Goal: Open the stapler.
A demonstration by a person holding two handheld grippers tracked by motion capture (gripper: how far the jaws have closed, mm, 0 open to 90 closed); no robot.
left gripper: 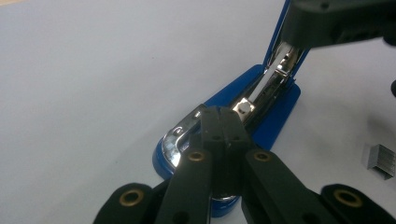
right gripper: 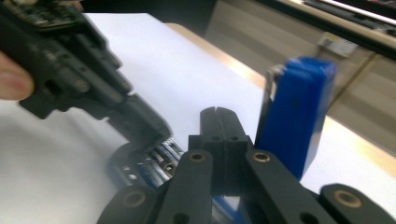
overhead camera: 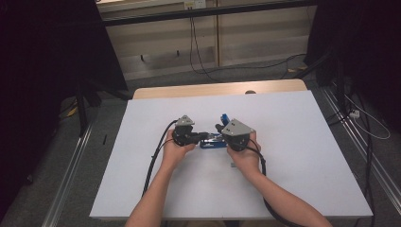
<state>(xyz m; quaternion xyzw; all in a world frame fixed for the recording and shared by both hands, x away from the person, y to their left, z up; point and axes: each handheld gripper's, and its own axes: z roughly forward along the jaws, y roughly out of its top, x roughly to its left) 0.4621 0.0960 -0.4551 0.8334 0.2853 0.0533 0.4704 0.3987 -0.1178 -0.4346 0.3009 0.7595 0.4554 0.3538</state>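
Glossy blue stapler (left gripper: pixel 275 116) lies hinged open on the smooth white bench (overhead camera: pixel 293 142) — both hand-held grippers' jaws pressed together, left hand-held gripper (left gripper: pixel 223 122) on its chrome end, right hand-held gripper (right gripper: pixel 219 122) beside the raised lid.

Stapler (overhead camera: pixel 212 140) mostly hidden between both tongs, small grey block (overhead camera: pixel 232 165) possibly staples, too small to tell

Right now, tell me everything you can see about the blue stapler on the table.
The stapler is blue with a shiny metal magazine, and it lies near the middle of the white table, swung open: its blue top cover stands upright while the base lies flat. The left gripper, jaws together, presses down on the front of the metal channel. The right gripper, jaws also together, sits beside the raised cover. A small block of staples lies nearby, apart.
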